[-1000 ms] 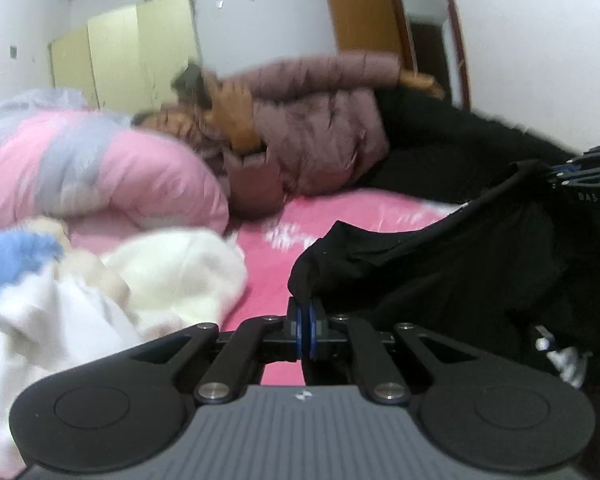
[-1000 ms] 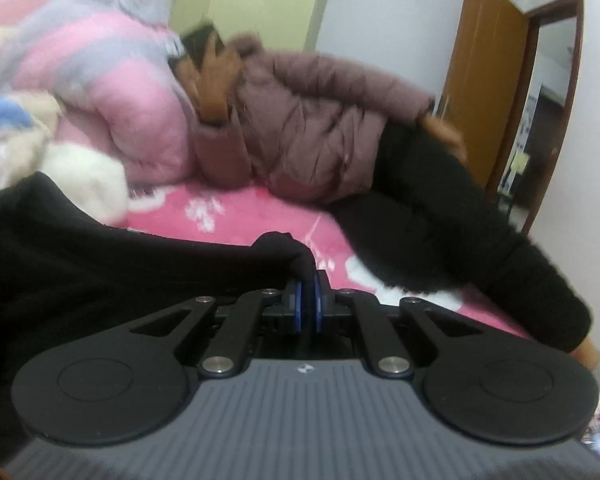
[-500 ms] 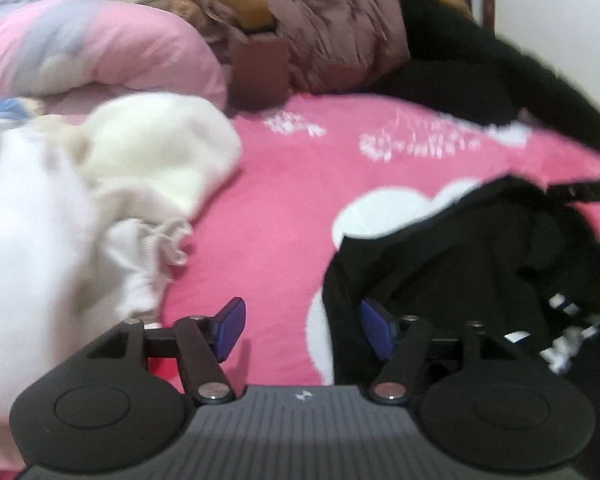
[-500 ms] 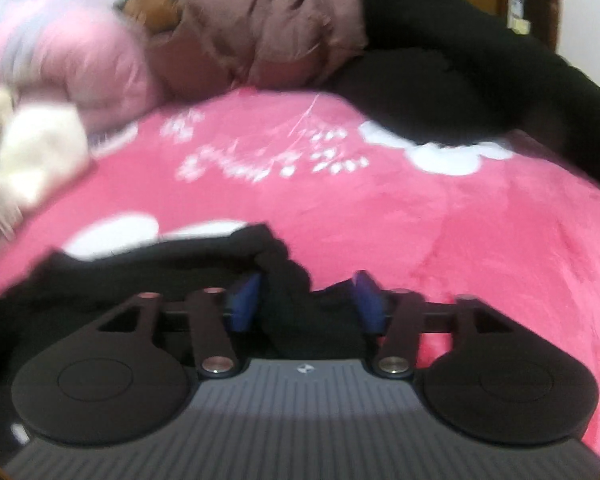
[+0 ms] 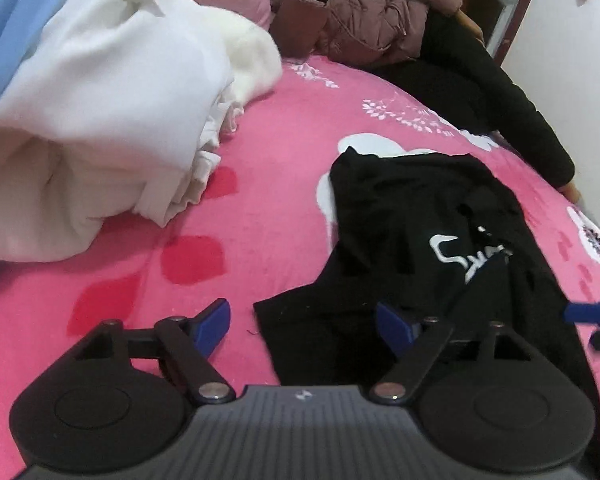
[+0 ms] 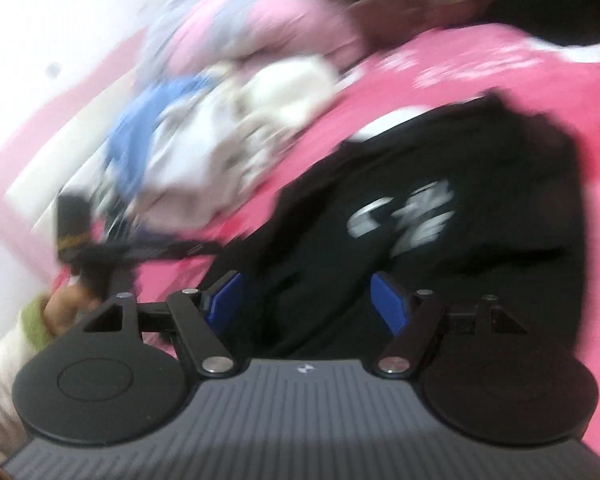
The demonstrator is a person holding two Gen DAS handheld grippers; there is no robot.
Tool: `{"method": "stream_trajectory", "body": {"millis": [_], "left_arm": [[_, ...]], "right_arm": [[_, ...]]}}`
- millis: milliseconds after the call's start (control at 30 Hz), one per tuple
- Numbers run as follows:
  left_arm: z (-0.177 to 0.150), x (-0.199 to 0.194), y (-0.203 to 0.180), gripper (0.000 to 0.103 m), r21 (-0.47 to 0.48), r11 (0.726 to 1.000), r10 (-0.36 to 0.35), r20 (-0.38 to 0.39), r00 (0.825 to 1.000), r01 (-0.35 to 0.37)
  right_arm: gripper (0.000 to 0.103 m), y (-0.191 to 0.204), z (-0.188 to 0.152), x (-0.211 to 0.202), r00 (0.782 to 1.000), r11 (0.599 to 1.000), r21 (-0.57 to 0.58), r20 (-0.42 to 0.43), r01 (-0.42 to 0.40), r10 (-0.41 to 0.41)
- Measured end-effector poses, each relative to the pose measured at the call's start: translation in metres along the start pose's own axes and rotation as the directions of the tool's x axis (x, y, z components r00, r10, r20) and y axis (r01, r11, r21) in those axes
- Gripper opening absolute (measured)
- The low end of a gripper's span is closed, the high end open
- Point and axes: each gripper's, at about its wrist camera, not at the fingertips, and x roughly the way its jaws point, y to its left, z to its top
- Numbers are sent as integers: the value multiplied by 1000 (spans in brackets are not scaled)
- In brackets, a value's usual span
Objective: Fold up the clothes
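My left gripper (image 5: 303, 330) and right gripper (image 6: 306, 300) are both opening wide and pinch nothing. Under them is the big pink fuzzy bed cover (image 5: 280, 152), with the crumpled black printed shirt (image 5: 412, 216) lying on it. The shirt is bunched up, so I think I might grab two layers and fold it crooked.

Pink bed (image 5: 284, 168): black garment (image 5: 412, 248), white clothes pile (image 5: 112, 120), person (image 5: 384, 12).
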Motion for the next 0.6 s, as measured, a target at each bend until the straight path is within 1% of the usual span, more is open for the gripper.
{"method": "stream_trajectory", "body": {"millis": [67,100,133,200,233,267,300,333,367,400,433,467,500,533,600], "left_arm": [[-9,1,-5,68,57,994,91,58,994,-95],[-13,2,-8,66,88,988,119,73,990,-125],[-16,2,-9,65,112,986,115,74,991,-123],[-23,1,-9,64,144,986,76,70,995,-85],[-27,-1,-8,64,150,987,52,68,996,-62],[-30,0,-8,63,160,986,40,67,997,-50],[-33,2,-9,61,176,983,41,70,997,-53],[-36,4,-11,59,194,979,47,77,996,-61],[-38,5,-14,54,210,976,48,86,995,-65],[-40,5,-16,40,224,972,45,97,994,-66],[-41,4,-19,30,238,969,36,105,994,-60],[-42,1,-22,14,247,967,31,115,993,-59],[-43,-2,-26,7,255,964,43,134,990,-77],[-45,-8,-29,7,265,959,57,166,984,-101],[-50,-23,-37,6,283,948,79,240,968,-147]], "right_arm": [[71,28,-2,20,1000,996,-88,-5,22,-23],[70,36,0,33,1000,993,-117,-10,21,-23],[69,44,2,46,1000,989,-145,-16,20,-23],[69,60,6,72,999,979,-201,-27,18,-24],[68,59,10,83,998,979,-203,-44,28,-38],[64,58,14,95,997,978,-206,-62,38,-51],[62,58,16,107,994,977,-209,-88,47,-66],[57,54,18,112,992,977,-205,-103,53,-75],[47,52,17,114,991,978,-199,-105,61,-83],[39,51,16,115,990,979,-193,-107,68,-90],[18,51,17,111,991,981,-180,-98,68,-87],[13,52,17,107,992,984,-167,-89,69,-85],[11,52,18,103,993,985,-156,-80,69,-83],[9,56,17,97,994,983,-169,-65,77,-89],[8,65,14,84,993,976,-193,-40,99,-108]]}}
